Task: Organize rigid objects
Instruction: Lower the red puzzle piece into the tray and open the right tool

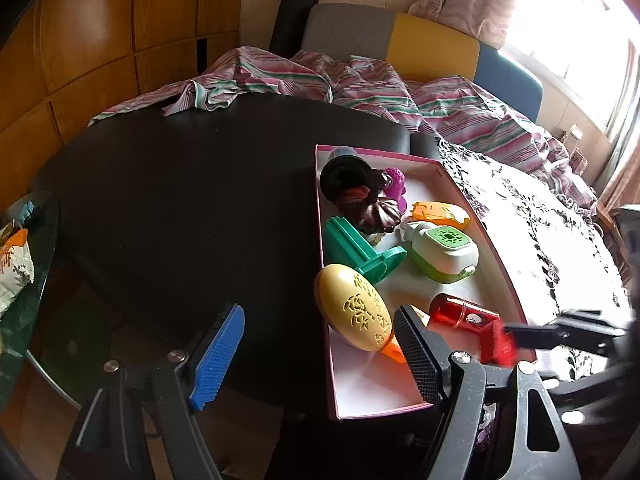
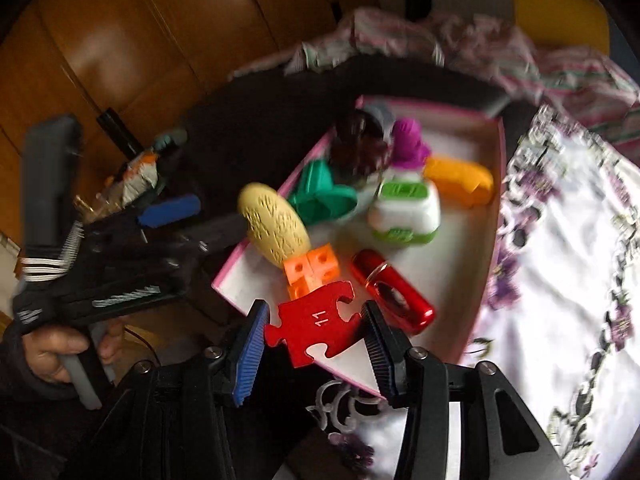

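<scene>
A pink-edged white box (image 1: 496, 248) (image 2: 494, 184) on the black table holds several rigid toys: a yellow oval case (image 1: 354, 306) (image 2: 274, 226), a green piece (image 1: 360, 248), a white-green device (image 1: 444, 254) (image 2: 406, 212), an orange piece (image 1: 440, 212), a red cylinder (image 1: 460, 312) (image 2: 394, 296), orange cubes (image 2: 312, 270). My right gripper (image 2: 316, 334) is shut on a red puzzle piece (image 2: 316, 328) marked 11, held over the box's near corner; it shows blurred in the left wrist view (image 1: 502, 342). My left gripper (image 1: 320, 354) is open and empty at the box's left edge.
The black round table (image 1: 180, 200) lies left of the box. A floral white cloth (image 1: 540, 232) (image 2: 568, 280) lies right of it. Striped bedding (image 1: 360, 84) is behind. A snack bag (image 1: 14, 268) sits on a glass side table at far left.
</scene>
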Tool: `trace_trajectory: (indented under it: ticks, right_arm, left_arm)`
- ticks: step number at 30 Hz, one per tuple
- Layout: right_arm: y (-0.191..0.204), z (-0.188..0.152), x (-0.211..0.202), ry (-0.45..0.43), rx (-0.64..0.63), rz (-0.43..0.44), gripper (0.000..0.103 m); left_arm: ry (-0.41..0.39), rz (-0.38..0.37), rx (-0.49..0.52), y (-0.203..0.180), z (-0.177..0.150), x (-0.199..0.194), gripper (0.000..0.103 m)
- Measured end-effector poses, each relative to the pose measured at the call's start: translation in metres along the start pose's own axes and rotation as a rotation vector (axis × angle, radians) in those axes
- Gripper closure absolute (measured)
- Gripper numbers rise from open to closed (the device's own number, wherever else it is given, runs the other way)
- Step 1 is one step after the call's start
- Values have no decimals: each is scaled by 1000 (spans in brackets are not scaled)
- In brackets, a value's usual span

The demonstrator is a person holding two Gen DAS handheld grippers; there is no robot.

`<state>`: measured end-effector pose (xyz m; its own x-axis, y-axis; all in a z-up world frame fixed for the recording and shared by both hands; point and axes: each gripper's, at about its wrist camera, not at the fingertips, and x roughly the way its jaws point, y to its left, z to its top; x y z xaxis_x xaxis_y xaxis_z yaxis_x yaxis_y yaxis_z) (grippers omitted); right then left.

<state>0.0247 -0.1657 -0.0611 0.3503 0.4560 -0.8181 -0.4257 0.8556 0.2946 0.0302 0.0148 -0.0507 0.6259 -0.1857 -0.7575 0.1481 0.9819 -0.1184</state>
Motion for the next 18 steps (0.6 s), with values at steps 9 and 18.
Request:
trace_trajectory:
  ticks: [9, 18]
  right_arm:
    - [-14, 3, 27, 23, 75, -81, 55]
    - [-22, 7, 38, 0, 70, -192, 55]
  left_arm:
    - [2, -1, 1, 1, -1, 4, 25]
    - [-2, 6, 1, 0, -1, 3, 25]
